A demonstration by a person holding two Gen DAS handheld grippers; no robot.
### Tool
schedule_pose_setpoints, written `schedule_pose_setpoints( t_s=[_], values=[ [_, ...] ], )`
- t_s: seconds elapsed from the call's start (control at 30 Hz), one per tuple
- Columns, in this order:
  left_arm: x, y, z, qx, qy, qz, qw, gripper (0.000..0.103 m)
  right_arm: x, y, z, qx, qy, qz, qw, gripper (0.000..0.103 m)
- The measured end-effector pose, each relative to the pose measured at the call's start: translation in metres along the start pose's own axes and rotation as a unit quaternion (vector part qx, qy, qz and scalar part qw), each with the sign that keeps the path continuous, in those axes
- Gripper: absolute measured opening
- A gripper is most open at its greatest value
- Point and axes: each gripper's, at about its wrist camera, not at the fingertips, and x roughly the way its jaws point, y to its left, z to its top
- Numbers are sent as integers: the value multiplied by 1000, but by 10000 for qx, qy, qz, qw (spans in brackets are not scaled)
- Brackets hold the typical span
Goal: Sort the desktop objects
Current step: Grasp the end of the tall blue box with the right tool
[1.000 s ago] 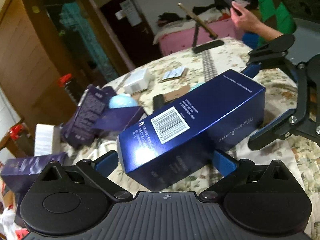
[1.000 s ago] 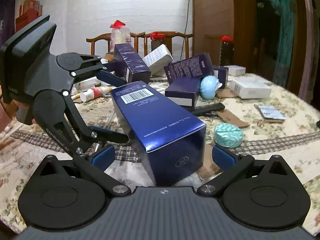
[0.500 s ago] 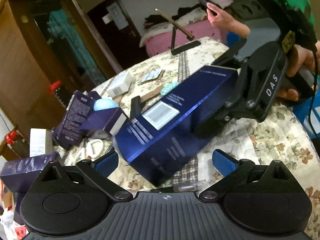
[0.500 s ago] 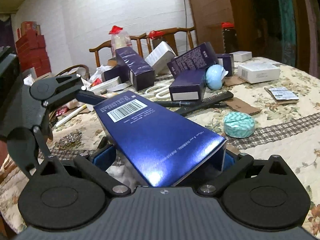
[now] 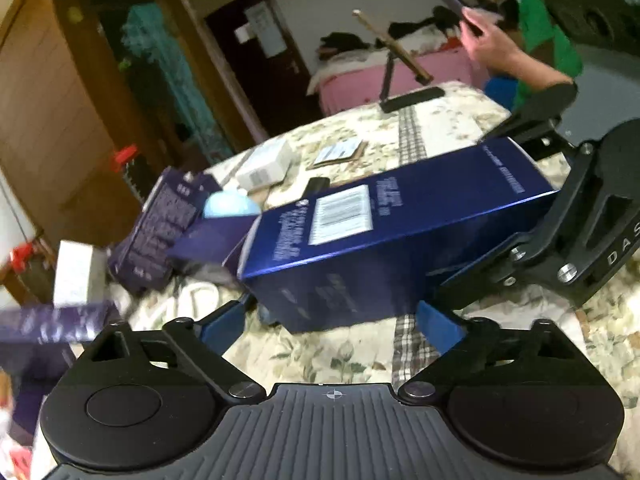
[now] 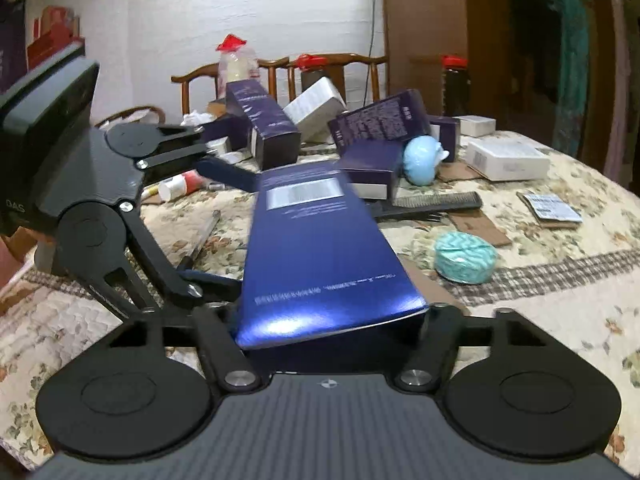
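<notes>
- Two grippers are set at one blue box (image 5: pixel 384 248), lifted off the counter (image 6: pixel 540 280) for sorting.
- Right gripper (image 6: pixel 328 320): fingers just closed onto its end.
- Left gripper (image 5: pixel 336 320): fingers apart, narrowing, flanking the other end.

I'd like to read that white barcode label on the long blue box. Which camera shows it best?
The left wrist view: the barcode label faces that camera on the blue box, its bars visible though blurred. In the right wrist view the label sits at the box's far end, foreshortened and smeared grey.
</notes>
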Motion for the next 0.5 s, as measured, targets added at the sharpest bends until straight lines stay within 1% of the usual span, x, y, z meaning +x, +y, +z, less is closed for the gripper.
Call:
schedule_pose_setpoints(
  t_s=[0.1, 0.17, 0.23, 0.27, 0.3, 0.37, 0.43, 0.5],
  values=[
    [-2, -5, 3, 156, -34, -116, 9998, 88, 2, 5, -1, -247, 42, -117, 9996, 67],
    [-6, -5, 2, 127, -39, -195, 9997, 88, 0, 3, -1, -255, 53, -32, 9997, 66],
    [-11, -5, 0, 100, -32, -185, 9998, 89, 0, 0, -1, -233, 81, 77, 9997, 66],
    [-14, -5, -1, 107, -15, -156, 9998, 91, 0, 1, -1, -208, 92, 66, 9997, 66],
    [-17, -5, -2, 106, 12, -109, 9999, 95, 0, 3, 1, -196, 86, 41, 9998, 65],
    [-25, -3, -6, 132, 69, 76, 9999, 95, -1, 8, 4, -178, -6, 35, 9998, 65],
    [-37, 1, -9, 151, 100, 267, 9995, 95, -4, 13, 7, -208, -127, 166, 9996, 65],
    [-50, 8, -12, 65, 130, 183, 9997, 96, -8, 17, 9, -309, -188, 479, 9982, 65]
  ],
)
